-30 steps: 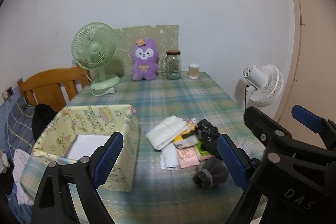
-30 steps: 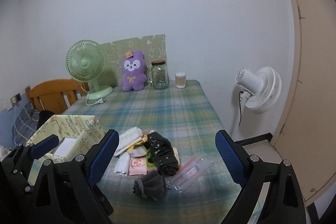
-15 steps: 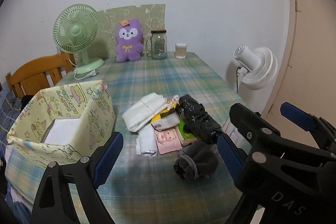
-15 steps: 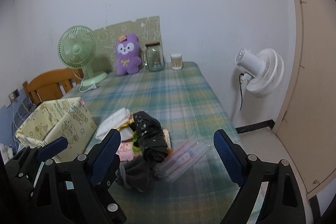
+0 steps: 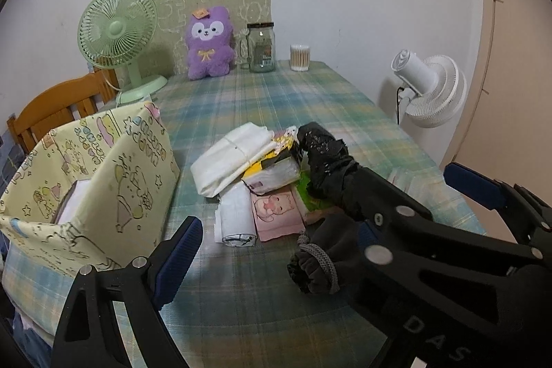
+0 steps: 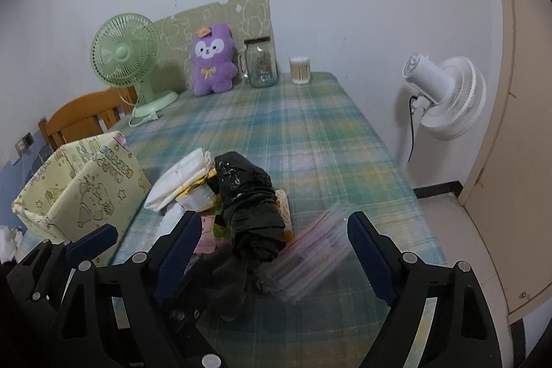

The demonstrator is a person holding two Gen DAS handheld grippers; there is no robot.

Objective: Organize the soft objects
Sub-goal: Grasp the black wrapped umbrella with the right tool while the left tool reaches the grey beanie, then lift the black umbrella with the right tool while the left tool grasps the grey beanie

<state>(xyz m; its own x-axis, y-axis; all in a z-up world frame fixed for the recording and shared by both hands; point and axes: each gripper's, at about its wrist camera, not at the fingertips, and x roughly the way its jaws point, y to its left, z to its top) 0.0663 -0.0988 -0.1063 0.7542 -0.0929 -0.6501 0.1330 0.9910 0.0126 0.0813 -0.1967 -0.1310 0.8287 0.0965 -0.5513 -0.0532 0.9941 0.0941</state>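
Observation:
A pile of soft things lies mid-table: a folded white cloth (image 5: 231, 157), tissue packs (image 5: 276, 216), a black bundle (image 5: 324, 157) (image 6: 248, 195) and a dark grey sock (image 5: 317, 264). A yellow patterned fabric box (image 5: 103, 181) (image 6: 82, 185) stands to the left with a white item inside. My left gripper (image 5: 276, 250) is open and empty, just before the pile. My right gripper (image 6: 276, 247) is open and empty, with the black bundle and a clear plastic packet (image 6: 310, 254) between its fingers' line of sight.
At the table's far end stand a green fan (image 5: 120, 37), a purple plush toy (image 5: 208, 43), a glass jar (image 5: 261, 47) and a cotton-swab tub (image 5: 299, 57). A wooden chair (image 5: 55, 112) is at left. A white floor fan (image 5: 427, 88) stands off the right edge.
Both grippers have moved forward and down toward the pile. The pile and the box look larger and nearer. Nothing was grasped.

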